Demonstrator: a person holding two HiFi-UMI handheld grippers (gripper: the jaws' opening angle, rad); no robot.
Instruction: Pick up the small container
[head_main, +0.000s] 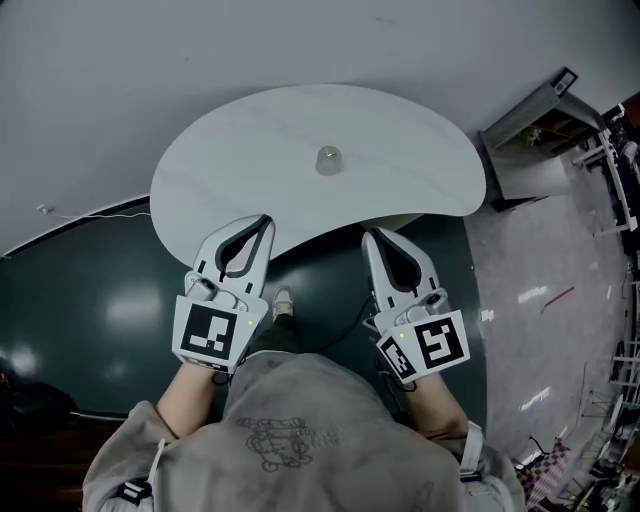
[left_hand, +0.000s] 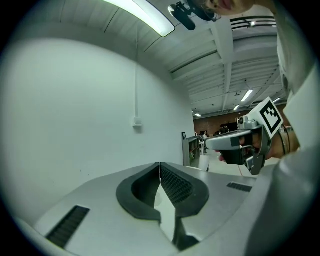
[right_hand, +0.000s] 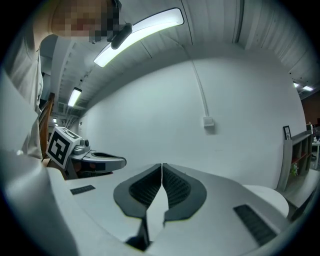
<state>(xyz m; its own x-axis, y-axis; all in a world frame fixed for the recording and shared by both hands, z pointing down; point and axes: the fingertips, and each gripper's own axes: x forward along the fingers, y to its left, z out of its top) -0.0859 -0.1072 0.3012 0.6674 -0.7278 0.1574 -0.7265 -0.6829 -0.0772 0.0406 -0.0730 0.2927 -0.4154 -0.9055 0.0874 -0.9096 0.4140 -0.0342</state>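
A small clear container stands upright near the middle of the white kidney-shaped table. Both grippers hover at the table's near edge, well short of the container. My left gripper is shut with nothing between its tips. My right gripper is shut and empty too. In the left gripper view the jaw tips meet and point at a bare white wall; the right gripper shows beside them. In the right gripper view the closed tips also face the wall, with the left gripper at the left. Neither gripper view shows the container.
The table stands on a dark green floor next to a white wall. A grey shelf unit stands to the right of the table, on pale tiled floor. A person's shoe shows between the grippers, under the table's concave edge.
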